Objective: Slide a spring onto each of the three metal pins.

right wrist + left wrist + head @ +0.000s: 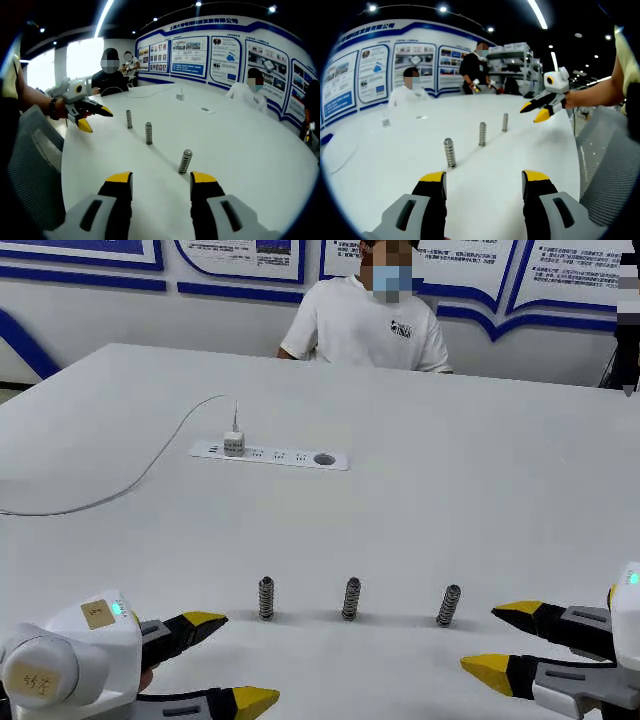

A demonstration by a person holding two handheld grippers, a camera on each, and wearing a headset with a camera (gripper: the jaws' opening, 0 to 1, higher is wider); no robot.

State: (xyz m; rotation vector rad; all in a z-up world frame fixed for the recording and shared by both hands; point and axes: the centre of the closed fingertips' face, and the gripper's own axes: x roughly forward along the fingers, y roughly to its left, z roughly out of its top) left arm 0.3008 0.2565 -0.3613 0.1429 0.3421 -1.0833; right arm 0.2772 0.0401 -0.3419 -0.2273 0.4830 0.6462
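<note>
Head view: looks down on a broad white table [450, 510], with three grey coiled metal springs standing in a row close to its near edge: left spring [266, 598], middle spring [352, 598] and right spring [449, 605], the last with a slight lean. Pins presumably inside the coils, too small to tell. Left gripper [245, 660], white-bodied with yellow-tipped black jaws, near the table's near edge left of the row, jaws apart and empty. Right gripper [480, 638] of the same build, right of the row, likewise parted on nothing. Toward the far edge, a flat white power strip [270, 453] with a thin grey cable [130, 480]. A person in a white shirt [365, 320] seated at the far edge.

Left gripper view: sights along the row over the left gripper [484, 177], wide apart. Left spring [450, 152] nearest, then middle spring [482, 134], then right spring [505, 122]. Right gripper [530, 115] beyond the far end, well clear of the springs.

Right gripper view: same row in reverse over the gaping right gripper [161, 177]. Right spring [185, 161] just ahead, then middle spring [148, 133] and left spring [129, 119], with the left gripper [100, 122] beyond.

Judging by the row, all three seated, so probably a check and a clean retreat. Keep both sets of jaws wide. Draw straight back toward the near edge, never sideways across the row. For a true lean on the right spring, press its top down lightly with one tip.
</note>
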